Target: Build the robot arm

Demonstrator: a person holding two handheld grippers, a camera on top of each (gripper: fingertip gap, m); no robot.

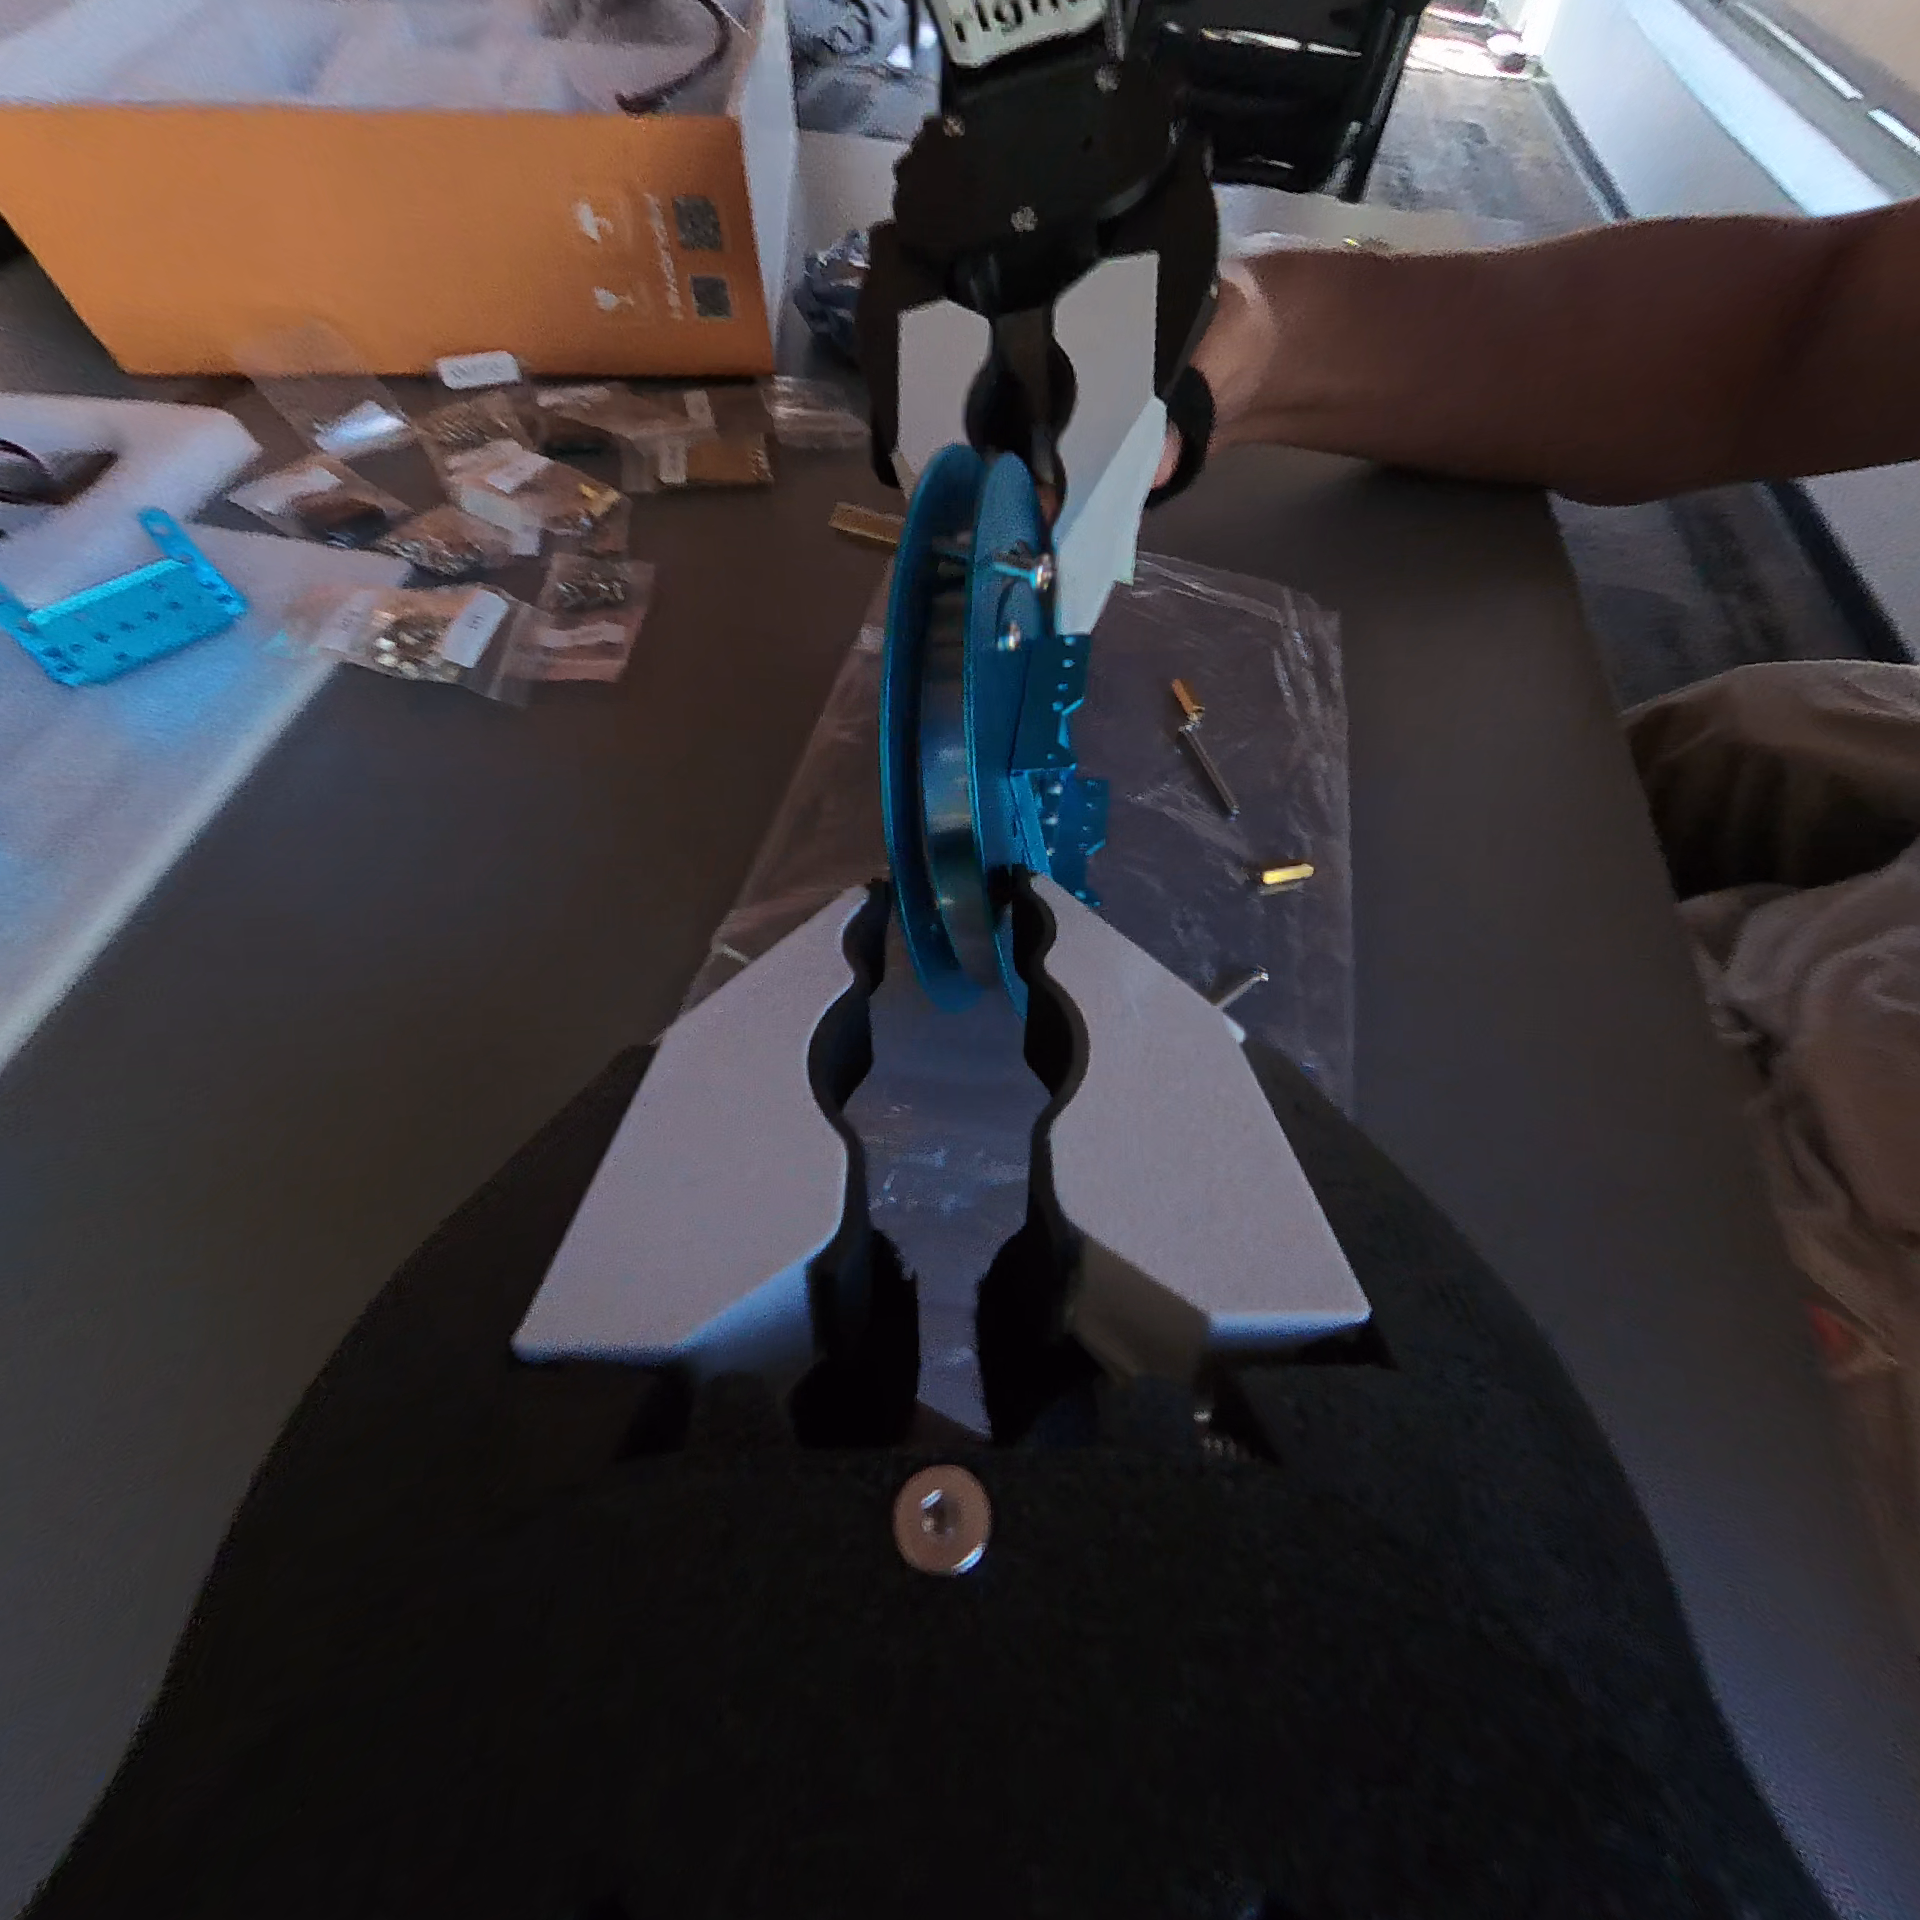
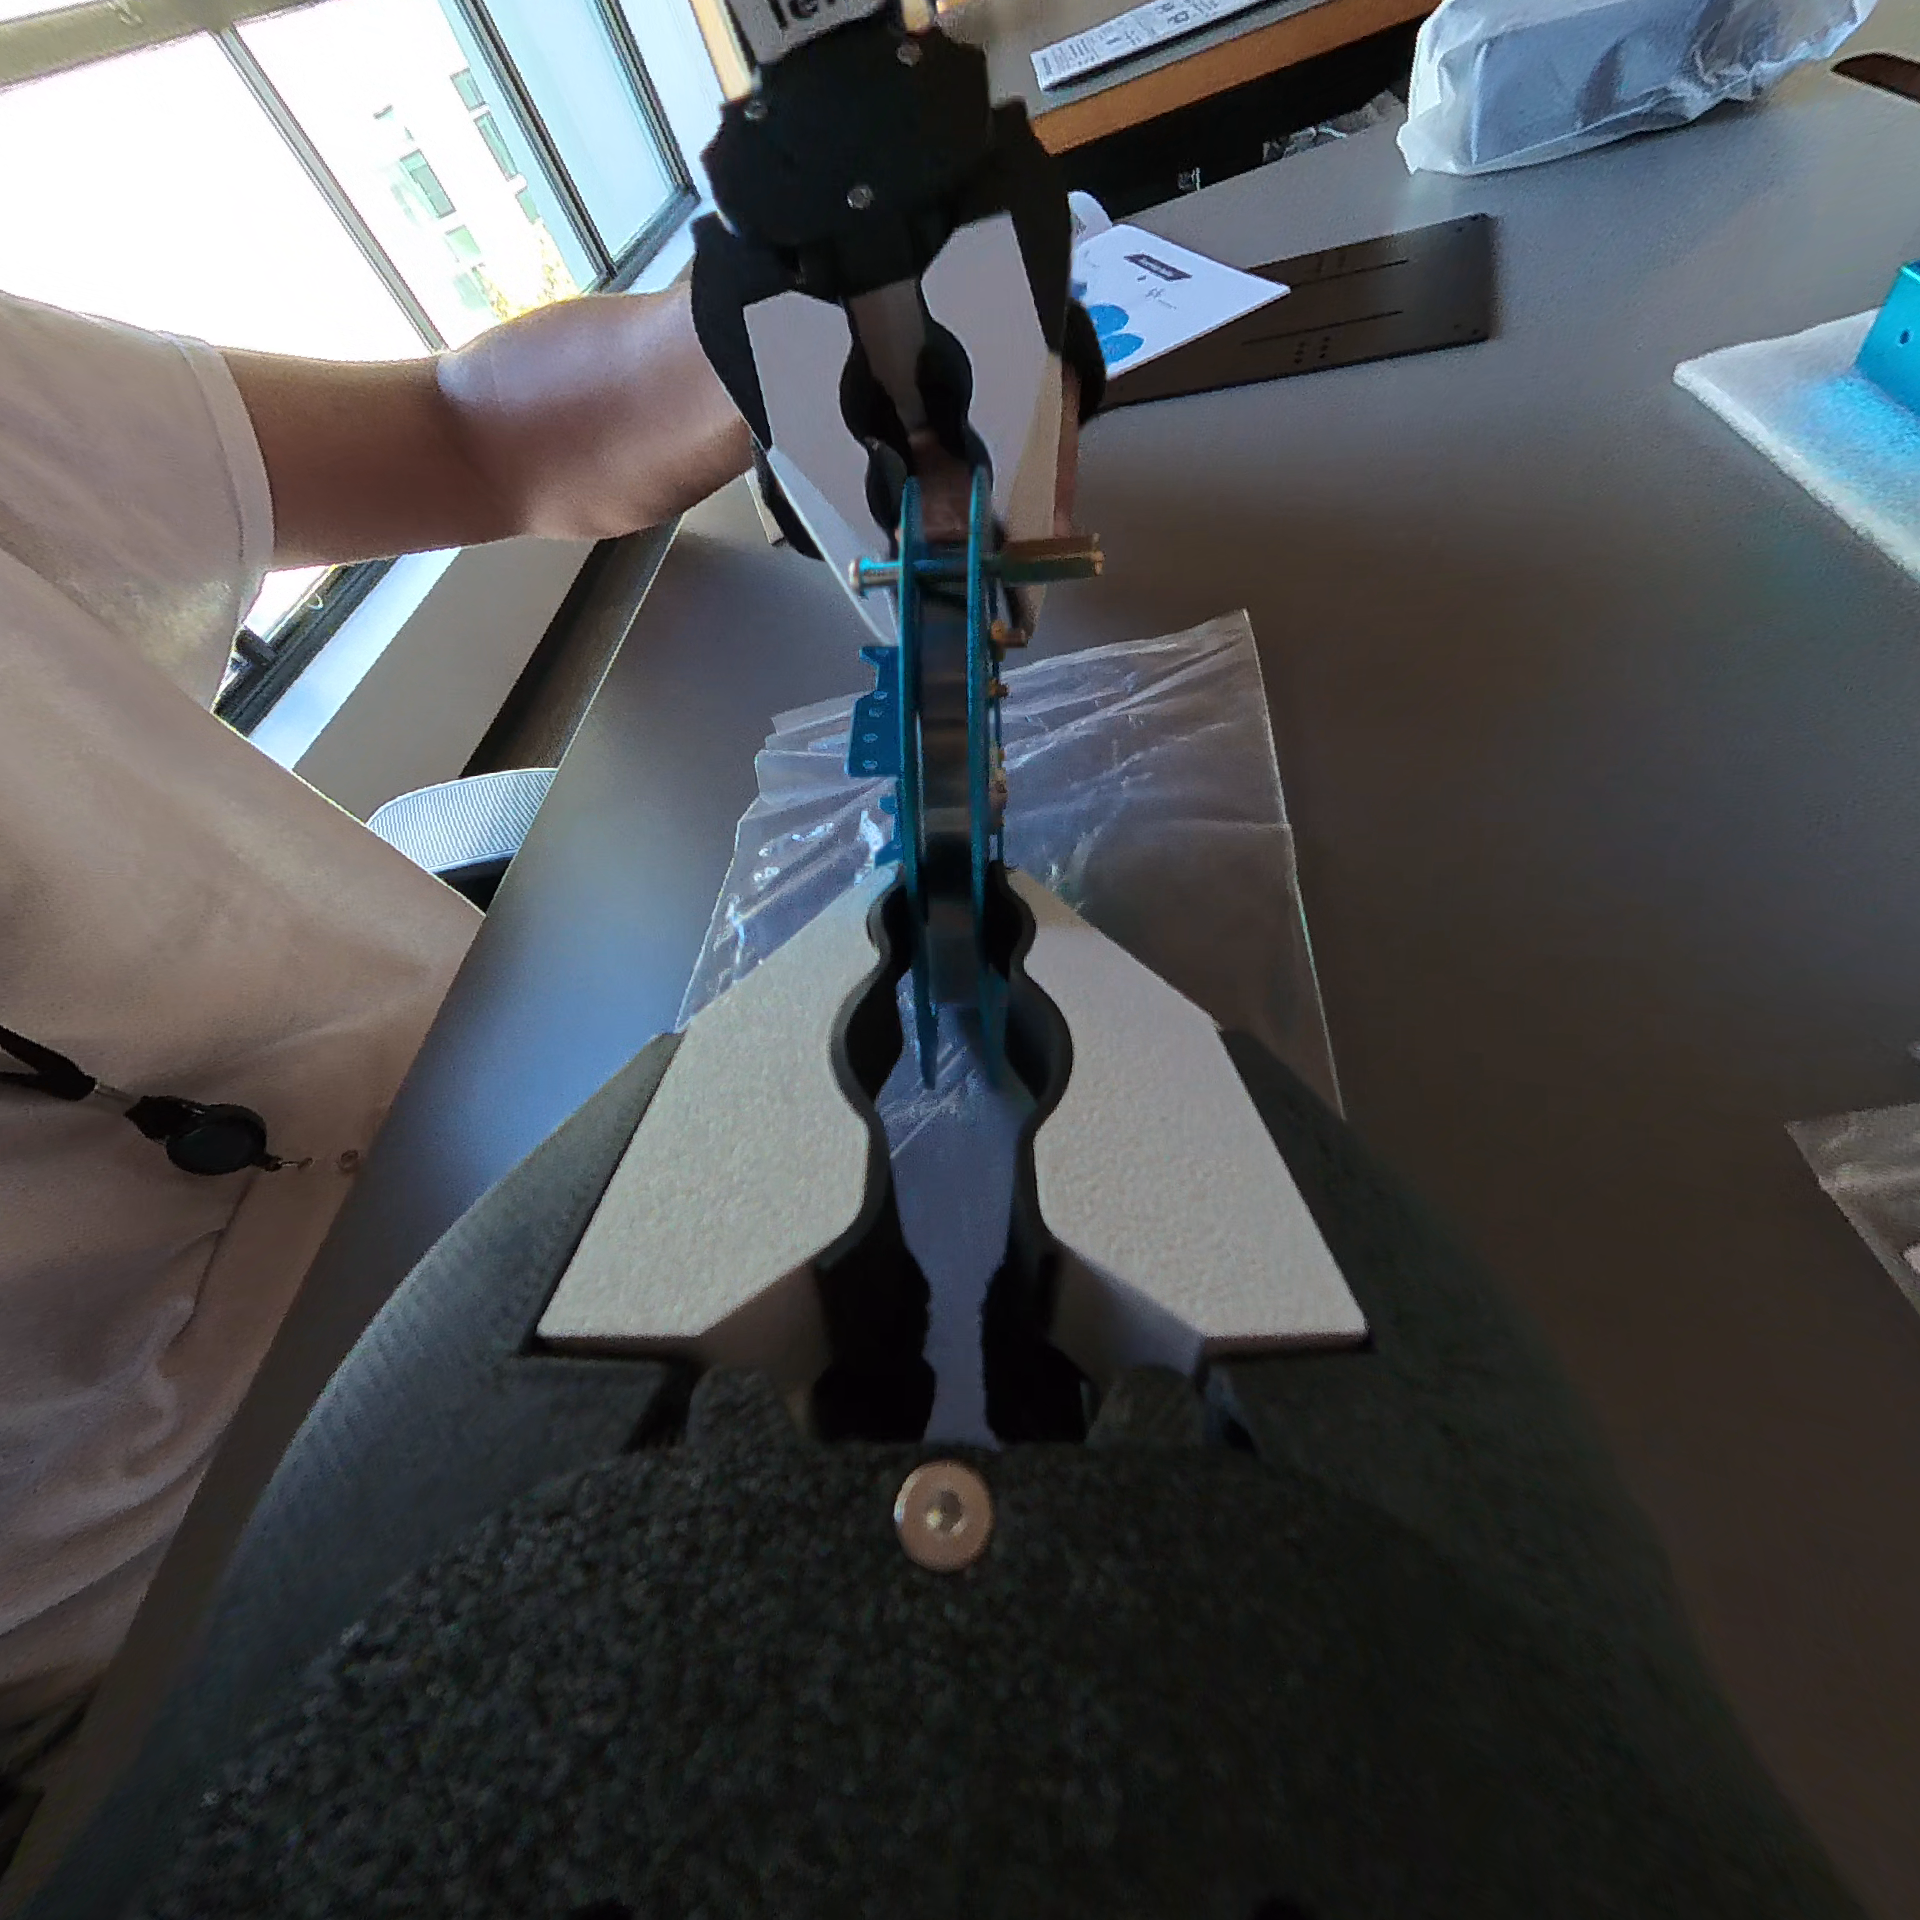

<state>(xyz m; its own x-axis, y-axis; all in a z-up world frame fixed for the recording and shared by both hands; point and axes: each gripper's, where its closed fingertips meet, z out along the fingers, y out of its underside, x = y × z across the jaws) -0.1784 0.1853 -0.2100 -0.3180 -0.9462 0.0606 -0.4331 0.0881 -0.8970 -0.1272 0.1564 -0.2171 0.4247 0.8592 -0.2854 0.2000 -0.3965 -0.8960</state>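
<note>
A blue metal assembly (image 1: 940,727) of two round discs with a dark ring between them is held on edge above the table. Small blue perforated brackets (image 1: 1065,717) are fixed to one side. My left gripper (image 1: 951,904) is shut on its near rim. My right gripper (image 1: 1013,468) is shut on the far rim, facing mine. In the right wrist view the assembly (image 2: 945,727) sits between my right gripper (image 2: 951,894) and my left gripper (image 2: 940,488). A screw with a brass standoff (image 2: 1060,569) passes through the discs near the left gripper.
A clear plastic bag (image 1: 1226,727) lies under the assembly with loose screws and brass standoffs (image 1: 1205,748). An orange box (image 1: 395,239), small hardware bags (image 1: 499,540) and a blue bracket (image 1: 114,613) lie left. A black plate (image 2: 1351,301), booklet (image 2: 1164,291) and person's forearm (image 2: 540,416) show. The left gripper's tips are roughly 7 centimetres from the right gripper's. Between my right fingertips and the blue bracket (image 1: 114,613) there is roughly 25 centimetres.
</note>
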